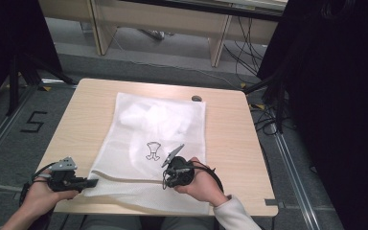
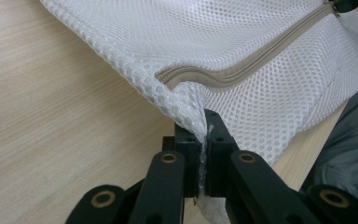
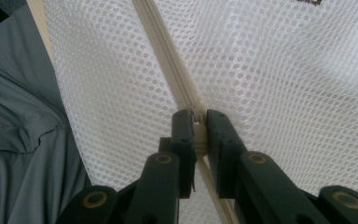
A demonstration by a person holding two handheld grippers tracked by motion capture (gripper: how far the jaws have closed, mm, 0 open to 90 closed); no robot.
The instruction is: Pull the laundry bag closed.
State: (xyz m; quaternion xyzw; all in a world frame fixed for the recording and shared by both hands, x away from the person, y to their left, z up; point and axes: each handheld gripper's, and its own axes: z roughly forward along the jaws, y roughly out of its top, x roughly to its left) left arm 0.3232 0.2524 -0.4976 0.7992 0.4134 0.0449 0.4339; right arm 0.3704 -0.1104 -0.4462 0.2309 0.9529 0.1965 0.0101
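i'm pinching the white mesh laundry bag (image 1: 158,143) on the tabletop (image 1: 230,139): left claw (image 2: 204,140) clamped on its corner, right claw (image 3: 200,126) clamped on the beige zipper (image 3: 168,60) pull, partway along; zipping is unfinished.

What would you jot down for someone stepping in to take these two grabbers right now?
Left gripper: shut on the near left corner of the white mesh bag, pinning the fabric beside the end of the zipper.
Right gripper: shut on the zipper pull, partway along the zipper near the bag's front edge.
The bag lies flat on the wooden table with something white inside.
Done: both grips set.
Left: probably run the pull along the zipper while the left keeps the corner taut; which way it should go cannot be told.
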